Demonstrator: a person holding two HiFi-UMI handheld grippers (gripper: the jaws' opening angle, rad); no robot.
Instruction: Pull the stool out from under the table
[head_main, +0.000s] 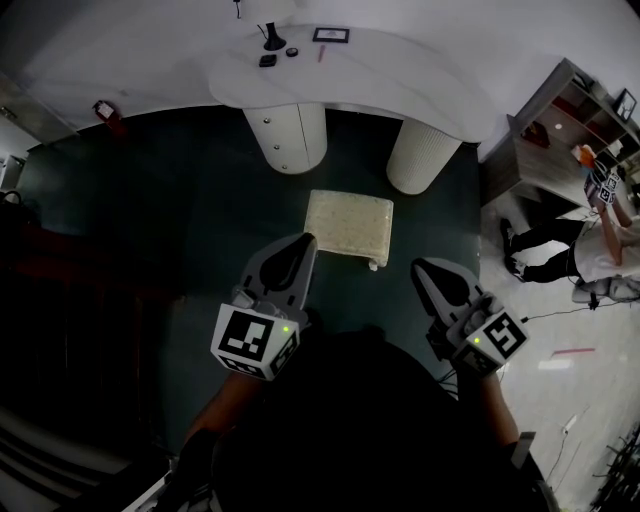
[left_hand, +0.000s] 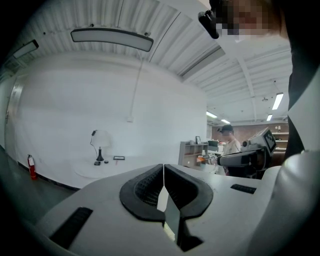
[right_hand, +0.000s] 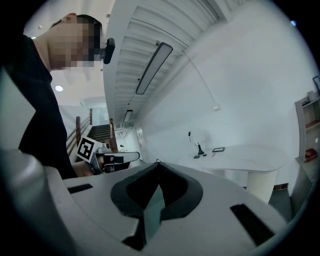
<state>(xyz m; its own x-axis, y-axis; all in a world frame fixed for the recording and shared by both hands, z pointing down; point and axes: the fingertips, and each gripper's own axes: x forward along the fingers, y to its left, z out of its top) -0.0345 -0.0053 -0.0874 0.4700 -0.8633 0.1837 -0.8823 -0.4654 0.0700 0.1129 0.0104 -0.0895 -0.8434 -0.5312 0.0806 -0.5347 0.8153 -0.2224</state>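
Observation:
The stool (head_main: 348, 226), a low seat with a cream cushion, stands on the dark floor just in front of the white table's (head_main: 400, 70) two round legs and is not under the tabletop. My left gripper (head_main: 305, 242) is shut and empty; in the head view its tip lies by the stool's near left corner. My right gripper (head_main: 420, 268) is also shut and empty, a little to the right of the stool and nearer to me. Both gripper views look level across the room over shut jaws, left gripper (left_hand: 163, 167) and right gripper (right_hand: 157, 162), and the stool is hidden in them.
Two white cylinder legs (head_main: 287, 137) (head_main: 422, 155) stand behind the stool. A lamp base (head_main: 272, 40) and small items sit on the tabletop. A shelf unit (head_main: 560, 120) and a person (head_main: 600, 235) are at the right. A red extinguisher (head_main: 105, 112) stands far left.

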